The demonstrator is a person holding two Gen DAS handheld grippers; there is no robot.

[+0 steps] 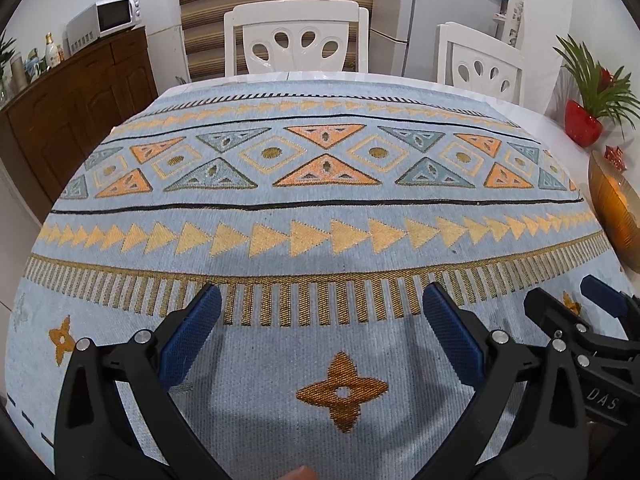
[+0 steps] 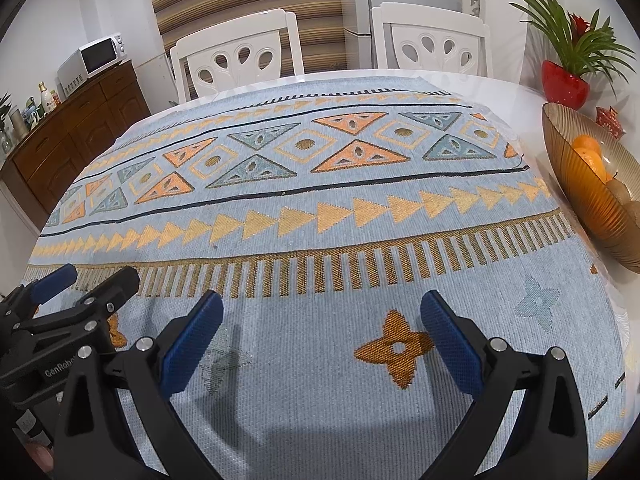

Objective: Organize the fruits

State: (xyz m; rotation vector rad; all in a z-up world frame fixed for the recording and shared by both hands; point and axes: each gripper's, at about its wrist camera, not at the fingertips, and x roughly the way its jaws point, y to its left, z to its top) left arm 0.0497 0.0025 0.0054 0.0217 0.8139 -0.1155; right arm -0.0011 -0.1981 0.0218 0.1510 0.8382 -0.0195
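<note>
Patterned blue tablecloth [image 1: 320, 208]; white chairs [image 1: 296, 40], wooden sideboard [image 1: 80, 96] behind.

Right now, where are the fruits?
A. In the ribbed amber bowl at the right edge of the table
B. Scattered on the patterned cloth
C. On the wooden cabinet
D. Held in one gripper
A: the right wrist view shows the oranges and brownish fruits inside the amber bowl, while the patterned cloth carries no fruit and both the left gripper and the right gripper are open with nothing between their fingers.
</note>
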